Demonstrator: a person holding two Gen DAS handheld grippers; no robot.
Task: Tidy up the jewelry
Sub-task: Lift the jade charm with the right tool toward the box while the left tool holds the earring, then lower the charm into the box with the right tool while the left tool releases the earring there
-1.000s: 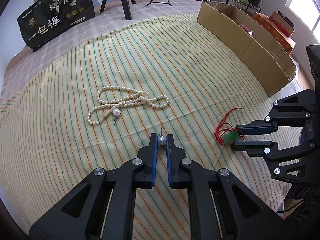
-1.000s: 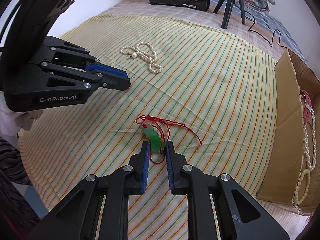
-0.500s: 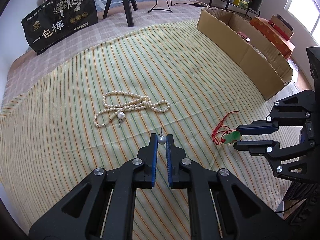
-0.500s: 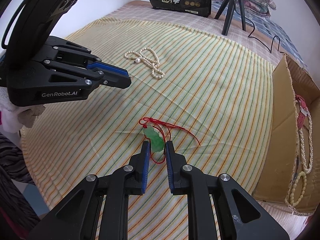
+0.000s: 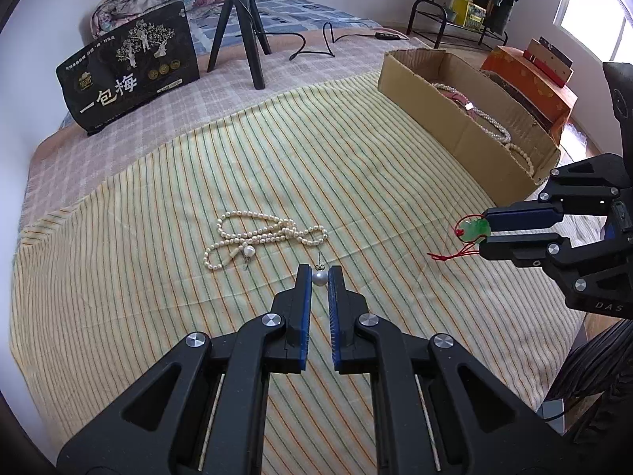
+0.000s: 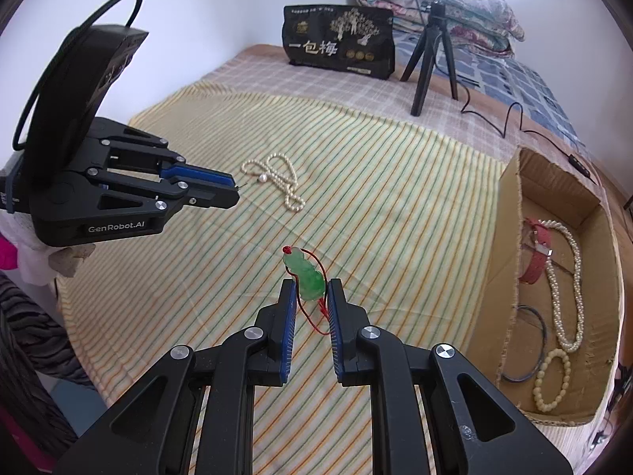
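In the left wrist view, a black bag [image 5: 128, 67] leans at the upper left of the frame, with a tripod [image 5: 239, 25] just right of it on the bed [image 5: 99, 150]. A pearl necklace [image 5: 263, 235] lies on the striped cloth [image 5: 118, 277] at mid-frame, a loose pearl earring [image 5: 248, 252] touching it. At lower centre the left gripper [image 5: 319, 277] is closed to a narrow gap on a second earring [image 5: 319, 276], its pearl pinched between the blue pads. At the right edge the right gripper [image 5: 486, 233] pinches a green pendant [image 5: 474, 228], its red cord [image 5: 455, 253] hanging below. A cardboard box [image 5: 443, 107] at upper right holds pearl strands [image 5: 490, 122].
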